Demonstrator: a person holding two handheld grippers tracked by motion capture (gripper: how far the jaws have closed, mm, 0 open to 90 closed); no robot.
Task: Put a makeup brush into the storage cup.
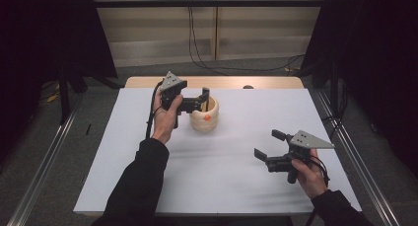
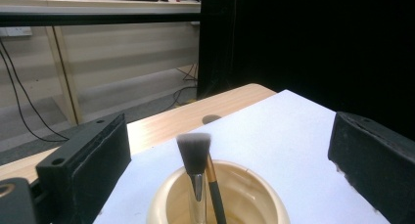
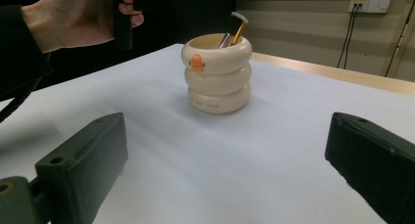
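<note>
A cream cup point(image 1: 204, 118) made of stacked rings, with a small orange beak on its side, stands on the white table sheet point(image 1: 222, 176) left of centre. A makeup brush point(image 2: 194, 148) with a dark, pale-tipped head leans upright inside the cup point(image 2: 274, 194). My left gripper point(image 1: 204, 100) hovers just over the cup's rim, jaws open, the brush head between them untouched point(image 2: 232, 131). My right gripper point(image 1: 269, 144) is held open low at the front right, aimed at the cup point(image 3: 218, 82) and the brush point(image 3: 235, 28) from a distance, nothing between its jaws point(image 3: 225, 136).
The sheet covers a wooden table whose far edge point(image 1: 217, 82) shows bare, with a small dark round spot point(image 1: 248, 87) on it. Metal rails point(image 1: 355, 162) run along both sides. Cables hang on the back wall. Dark curtains flank the table.
</note>
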